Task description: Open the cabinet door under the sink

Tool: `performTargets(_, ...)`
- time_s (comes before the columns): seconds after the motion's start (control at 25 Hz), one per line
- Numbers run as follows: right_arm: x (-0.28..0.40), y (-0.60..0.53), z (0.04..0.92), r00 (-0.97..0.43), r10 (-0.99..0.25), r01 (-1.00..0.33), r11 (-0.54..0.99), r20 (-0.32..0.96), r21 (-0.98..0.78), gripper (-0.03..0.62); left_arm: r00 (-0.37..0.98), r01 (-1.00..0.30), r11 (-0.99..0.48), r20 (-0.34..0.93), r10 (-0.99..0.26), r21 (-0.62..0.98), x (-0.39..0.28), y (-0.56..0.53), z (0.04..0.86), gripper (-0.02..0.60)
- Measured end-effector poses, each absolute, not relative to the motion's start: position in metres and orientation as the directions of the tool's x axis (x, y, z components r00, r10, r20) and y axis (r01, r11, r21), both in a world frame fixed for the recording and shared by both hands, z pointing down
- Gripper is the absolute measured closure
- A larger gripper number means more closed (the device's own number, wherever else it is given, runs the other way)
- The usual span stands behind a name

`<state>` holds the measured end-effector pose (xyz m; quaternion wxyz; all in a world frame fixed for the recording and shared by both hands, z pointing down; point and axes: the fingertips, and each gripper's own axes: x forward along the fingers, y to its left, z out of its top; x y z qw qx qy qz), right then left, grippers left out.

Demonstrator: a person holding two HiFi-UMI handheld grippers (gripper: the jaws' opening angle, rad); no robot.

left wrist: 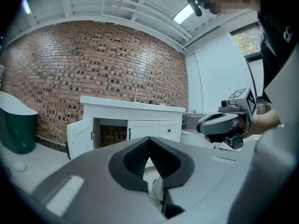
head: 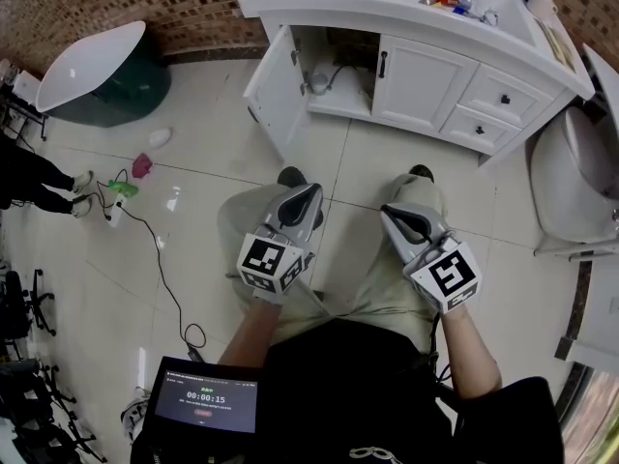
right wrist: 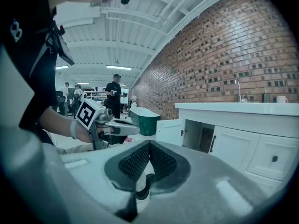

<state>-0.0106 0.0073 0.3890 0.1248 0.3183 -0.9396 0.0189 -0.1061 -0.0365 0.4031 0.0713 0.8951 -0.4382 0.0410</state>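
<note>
Holding nothing, left tool (head: 310, 191), right tool (head: 388, 212), closed

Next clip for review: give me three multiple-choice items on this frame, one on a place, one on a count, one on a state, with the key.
1. Where does the dark green tub stand?
A. left of the cabinet, by the brick wall
B. on the cabinet top
C. on the person's lap

2. How many drawers show at the cabinet's right end?
A. none
B. two
C. five

3. How is the cabinet's left door?
A. shut
B. swung open
C. taken off

Key: 1 A, the head view shows it at upper left by the bricks. 2 B, there are two knobbed fronts, one above the other. 3 B, it stands out from the frame on its hinges.
</note>
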Motion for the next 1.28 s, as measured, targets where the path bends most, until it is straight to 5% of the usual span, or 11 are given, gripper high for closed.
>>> performTargets(0.72,-0.020,0.072,0.378,-0.790,-0.585,-0.573,0.811,0.187,0.116,0.603,0.585,-0.811,-0.583,0.106,-0.804,0.049,-0.124,0.035,0.386,0.566)
performTargets(0.96,0.016,0.072,0.357,-0.788,-0.613,-0.604,0.787,0.051,0.124,0.603,0.604,-0.796,-0.604,0.121,-0.788,0.038,-0.091,0.017,0.395,0.566)
performTargets(1.28,0.034,0.082,0.350,-0.756,-0.650,-0.642,0.759,0.072,0.108,0.603,0.663,-0.748,-0.662,0.091,-0.743,0.039,-0.061,0.018,0.386,0.566)
